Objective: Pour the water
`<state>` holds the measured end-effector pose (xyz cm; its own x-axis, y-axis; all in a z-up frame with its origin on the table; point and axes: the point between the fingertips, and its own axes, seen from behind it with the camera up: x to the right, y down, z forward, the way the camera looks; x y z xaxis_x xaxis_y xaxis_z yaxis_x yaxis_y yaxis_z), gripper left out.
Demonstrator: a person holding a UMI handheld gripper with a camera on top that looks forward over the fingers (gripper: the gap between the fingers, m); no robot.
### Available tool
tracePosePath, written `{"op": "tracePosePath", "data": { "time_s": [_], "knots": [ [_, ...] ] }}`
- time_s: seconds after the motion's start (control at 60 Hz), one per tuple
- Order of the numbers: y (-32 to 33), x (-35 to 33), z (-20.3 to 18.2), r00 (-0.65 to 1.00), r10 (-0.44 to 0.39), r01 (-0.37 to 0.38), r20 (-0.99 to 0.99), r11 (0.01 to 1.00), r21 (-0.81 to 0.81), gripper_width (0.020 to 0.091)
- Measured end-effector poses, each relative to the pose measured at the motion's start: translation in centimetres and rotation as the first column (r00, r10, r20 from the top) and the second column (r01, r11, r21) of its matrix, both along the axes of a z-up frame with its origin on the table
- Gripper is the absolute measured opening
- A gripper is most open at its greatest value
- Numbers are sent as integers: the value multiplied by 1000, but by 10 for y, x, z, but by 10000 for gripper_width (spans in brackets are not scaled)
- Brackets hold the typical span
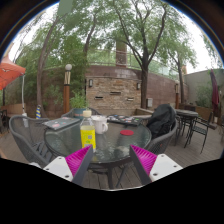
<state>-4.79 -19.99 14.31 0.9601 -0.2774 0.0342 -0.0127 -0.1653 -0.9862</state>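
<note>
While the tongs (110,160) hang wide open and empty over the near edge of a round glass table (125,148), nothing is yet held, so the work looks to be at its very start: the reach toward the vessel to pour from. Each finger shows its magenta pad (78,158), and the gap between them is bare.

Beyond the fingers, a little to the left of the line between them, stands a yellow bottle (88,131), upright, with a pale cap. It is apart from the tongs, not between them. Past it lies a flat tray (62,123); farther off to the right sits a dark bag (161,120), with a small red thing (127,131) on the glass before it. I cannot make out a cup to receive the water.

The next move, as I judge it, calls for going forward and slightly left until the bottle stands between the pads, then closing on its body below the cap.
</note>
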Motion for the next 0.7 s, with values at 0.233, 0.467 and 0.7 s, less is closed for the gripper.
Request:
{"op": "tracePosePath", "data": {
  "time_s": [0.233,0.467,0.7],
  "knots": [
    [85,-7,-58,998,62,-58,-24,992,114,826],
    [167,-10,-74,1000,13,-12,-9,995,101,805],
    [166,-10,-78,997,-75,71,34,992,103,453]
  ]
}}
